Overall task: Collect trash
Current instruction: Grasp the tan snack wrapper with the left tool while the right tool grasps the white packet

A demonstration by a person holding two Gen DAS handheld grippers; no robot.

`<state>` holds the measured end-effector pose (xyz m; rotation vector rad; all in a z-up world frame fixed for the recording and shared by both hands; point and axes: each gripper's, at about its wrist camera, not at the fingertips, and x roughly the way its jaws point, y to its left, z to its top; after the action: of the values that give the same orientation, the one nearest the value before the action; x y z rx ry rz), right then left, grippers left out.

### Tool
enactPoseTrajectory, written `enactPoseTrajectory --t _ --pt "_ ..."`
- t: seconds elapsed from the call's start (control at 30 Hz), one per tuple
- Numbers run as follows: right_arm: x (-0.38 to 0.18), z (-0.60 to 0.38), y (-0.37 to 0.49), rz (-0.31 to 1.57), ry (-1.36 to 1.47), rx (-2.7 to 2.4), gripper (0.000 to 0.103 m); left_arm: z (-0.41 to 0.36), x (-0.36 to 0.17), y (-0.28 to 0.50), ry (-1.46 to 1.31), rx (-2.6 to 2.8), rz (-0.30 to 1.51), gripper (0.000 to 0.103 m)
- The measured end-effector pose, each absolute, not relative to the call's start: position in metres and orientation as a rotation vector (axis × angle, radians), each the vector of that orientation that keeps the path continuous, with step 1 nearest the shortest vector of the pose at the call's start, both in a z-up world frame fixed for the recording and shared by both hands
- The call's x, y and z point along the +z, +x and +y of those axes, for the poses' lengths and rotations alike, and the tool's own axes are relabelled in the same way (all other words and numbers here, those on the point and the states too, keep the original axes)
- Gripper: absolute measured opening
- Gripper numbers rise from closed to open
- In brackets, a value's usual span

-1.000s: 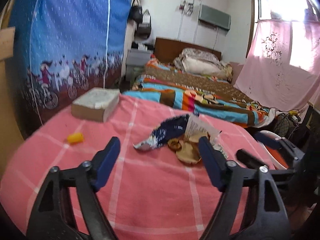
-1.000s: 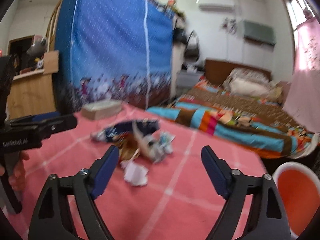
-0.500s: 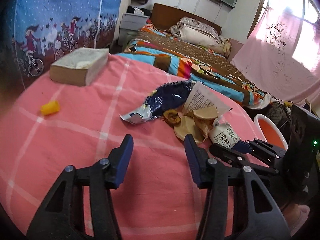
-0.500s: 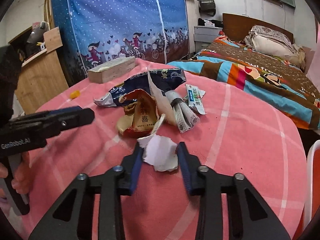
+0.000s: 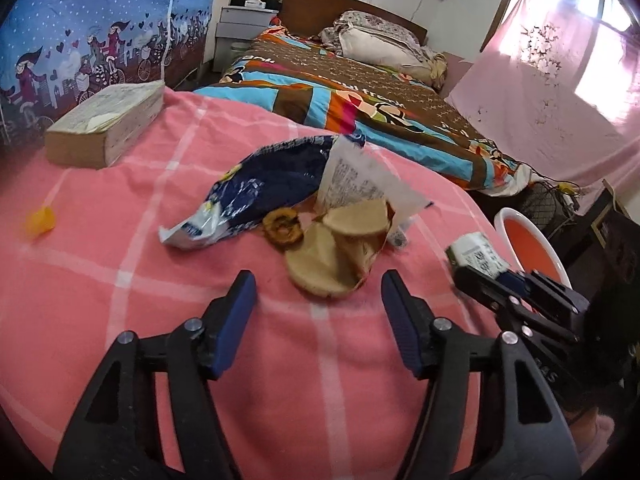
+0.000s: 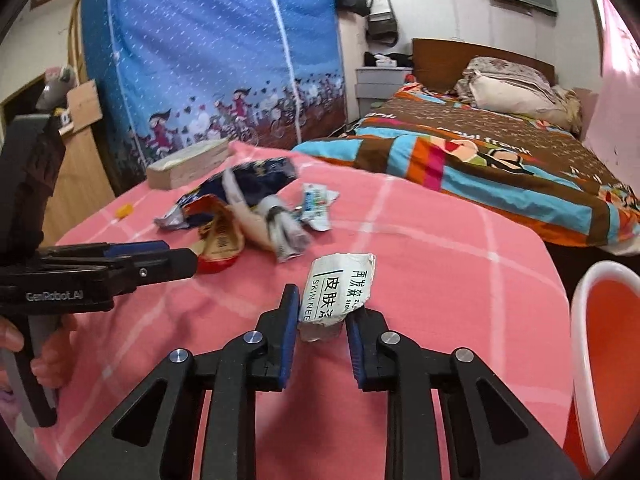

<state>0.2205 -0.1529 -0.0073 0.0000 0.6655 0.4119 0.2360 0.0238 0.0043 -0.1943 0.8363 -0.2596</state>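
A crumpled white carton (image 6: 340,292) printed with Chinese characters and the words "SKIN NEE" is gripped between the blue-padded jaws of the right gripper (image 6: 322,316), low in the middle of the right wrist frame; these jaws have just been closing, with the carton between them. The carton is held above the counter covered by a pink cloth with white check lines (image 6: 432,264). In the left wrist frame the same carton (image 5: 476,254) is seen at the right, near the white-rimmed orange bin (image 5: 532,244) standing beside the counter.

The left gripper (image 5: 318,308) is held with its jaws spread wide and nothing between them; they have just been opening. Just above its tips in the frame lies the remaining trash: a dark blue foil snack bag (image 5: 260,192), a white printed paper sheet (image 5: 356,188), tan round wrappers (image 5: 320,264) and a brown dried ring-shaped scrap (image 5: 282,226). In the right wrist frame the lettering "GenRobot.AI" is read on the left gripper's body (image 6: 60,294), at the left edge.

A thick worn book (image 5: 108,120) lies at the upper left of the counter, and a small yellow piece (image 5: 40,220) at the left edge. A bed with a colourful striped blanket (image 5: 360,96) is seen behind.
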Motion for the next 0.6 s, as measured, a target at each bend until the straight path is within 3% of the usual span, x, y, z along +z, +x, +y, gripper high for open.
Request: enactPoseTrajectory --t 0.17,0.3,0.6 --pt "-0.007 -0.162 0.219 0.660 0.027 0.409 0.021 0.008 0.001 0.250 -0.138 -0.204 0.868 0.097" --pt "-0.007 -0.163 0.219 0.658 0.031 0.412 0.021 -0.002 0.000 0.251 -0.104 -0.207 0.873 0.088" --pt "-0.004 -0.172 0.209 0.635 0.040 0.417 0.021 -0.007 0.004 0.229 -0.109 -0.266 0.871 0.087"
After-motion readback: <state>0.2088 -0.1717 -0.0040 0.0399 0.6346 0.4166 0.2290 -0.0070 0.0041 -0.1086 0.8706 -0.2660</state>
